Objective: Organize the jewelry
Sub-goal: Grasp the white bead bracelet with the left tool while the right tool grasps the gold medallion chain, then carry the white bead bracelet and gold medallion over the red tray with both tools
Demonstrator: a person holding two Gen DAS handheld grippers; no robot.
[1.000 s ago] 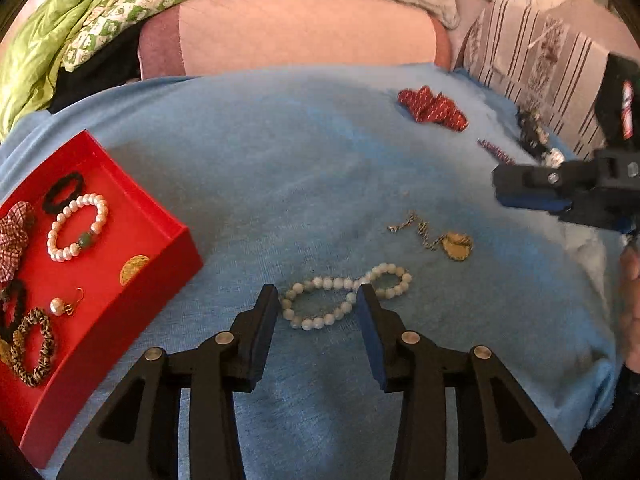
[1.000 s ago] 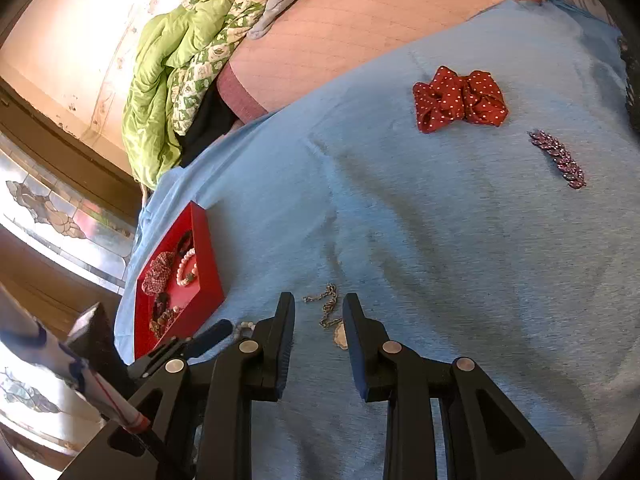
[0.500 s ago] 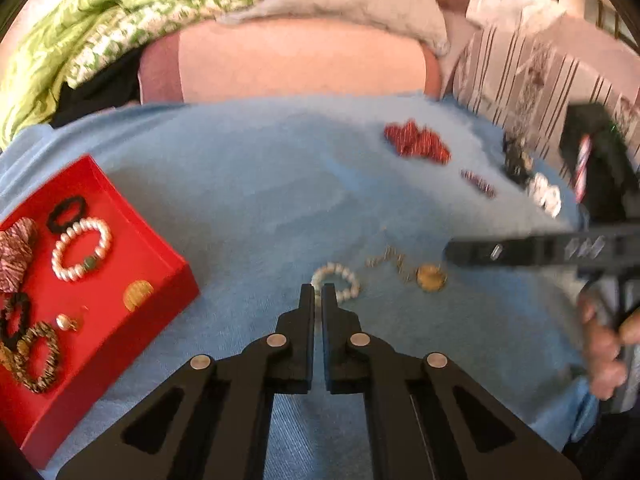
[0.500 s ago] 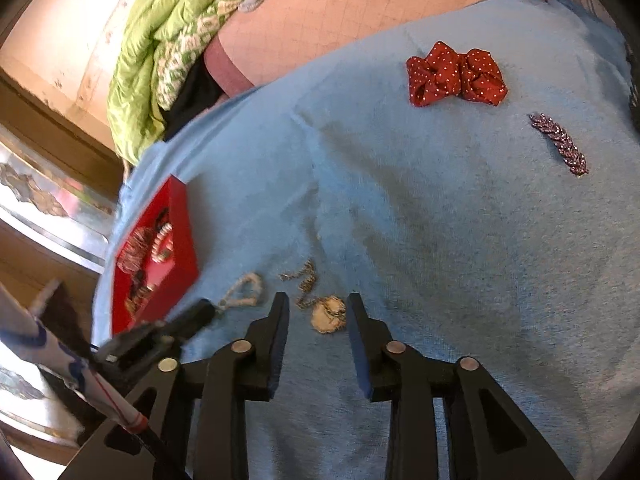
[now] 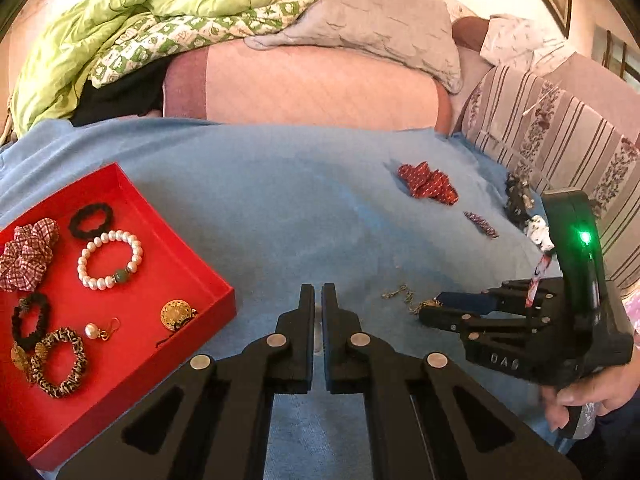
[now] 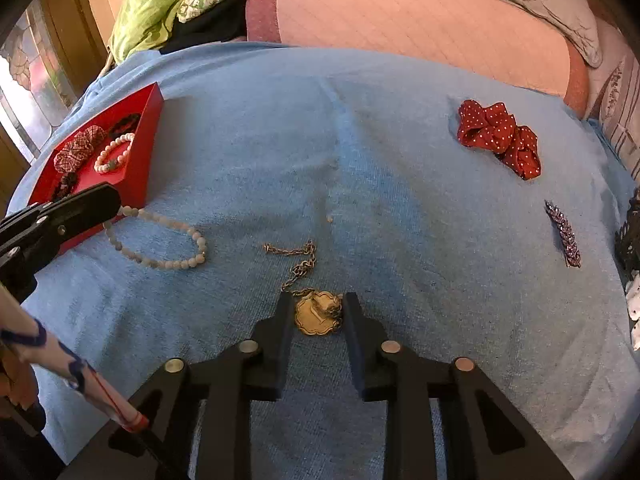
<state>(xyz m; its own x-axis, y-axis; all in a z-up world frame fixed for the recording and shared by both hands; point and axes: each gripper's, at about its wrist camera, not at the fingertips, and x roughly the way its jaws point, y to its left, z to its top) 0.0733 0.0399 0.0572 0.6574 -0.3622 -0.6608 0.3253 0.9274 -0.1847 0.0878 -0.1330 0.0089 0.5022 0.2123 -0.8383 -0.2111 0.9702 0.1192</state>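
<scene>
My left gripper [image 5: 318, 296] is shut on the pale bead necklace [image 6: 160, 260], which trails from its tip over the blue cloth in the right wrist view and is hidden behind the jaws in the left wrist view. The red tray [image 5: 192, 256] at the left holds a pearl bracelet [image 5: 110, 260], scrunchies, an earring and a gold pendant. My right gripper [image 6: 318, 308] is open, its jaws on either side of the gold pendant [image 6: 318, 314] of a chain necklace [image 6: 298, 260] on the cloth.
A red dotted scrunchie [image 6: 498, 136] and a purple hair clip [image 6: 562, 232] lie on the blue cloth [image 6: 400, 160] at the right. Dark and white items [image 5: 520, 204] sit at its right edge. Pillows and a green quilt [image 5: 120, 20] lie behind.
My left gripper closed on the bead necklace and lifted it toward the tray. My right gripper moved down and forward so its open jaws now flank the gold pendant.
</scene>
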